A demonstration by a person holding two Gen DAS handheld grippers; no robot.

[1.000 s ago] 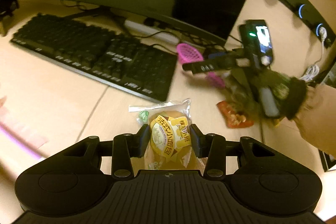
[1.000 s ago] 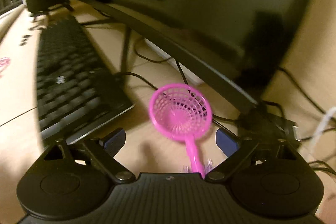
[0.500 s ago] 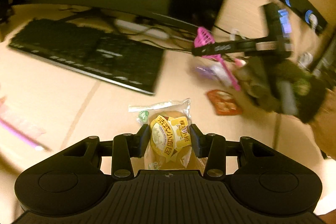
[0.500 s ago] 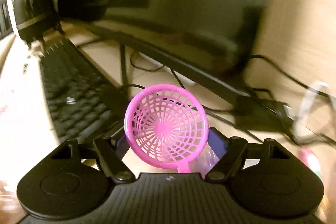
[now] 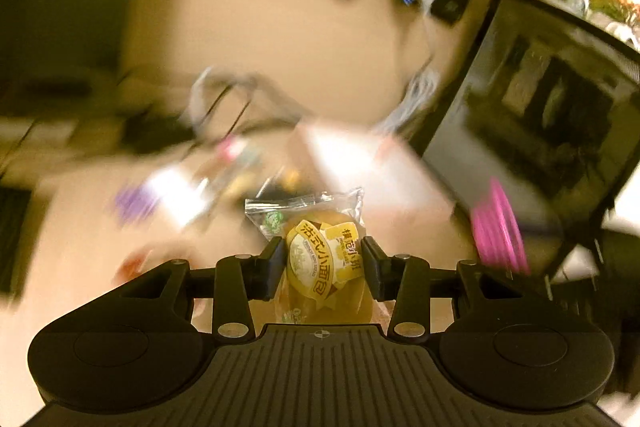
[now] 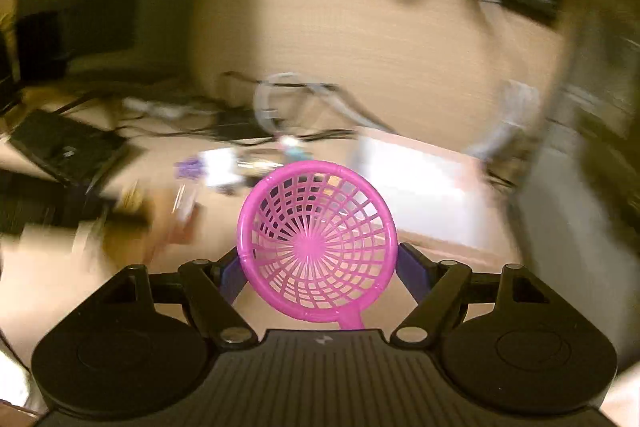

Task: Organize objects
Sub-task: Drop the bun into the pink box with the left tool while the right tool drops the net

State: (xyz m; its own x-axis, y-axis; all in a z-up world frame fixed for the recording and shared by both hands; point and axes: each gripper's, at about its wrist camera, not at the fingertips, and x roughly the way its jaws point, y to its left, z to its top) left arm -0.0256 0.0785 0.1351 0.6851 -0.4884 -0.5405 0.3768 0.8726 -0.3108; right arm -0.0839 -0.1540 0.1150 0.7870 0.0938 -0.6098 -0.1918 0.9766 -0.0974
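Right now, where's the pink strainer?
The pink strainer is clamped between the right gripper fingers, centre of the right wrist view, above the desk.

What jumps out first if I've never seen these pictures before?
A bright pink strainer fills the middle of the right wrist view, its round rim clamped between the right gripper. In the left wrist view, the left gripper squeezes a yellow-labelled bread packet dead centre. Behind both, the desk is a motion-blurred smear, apart from a dark screen at right.
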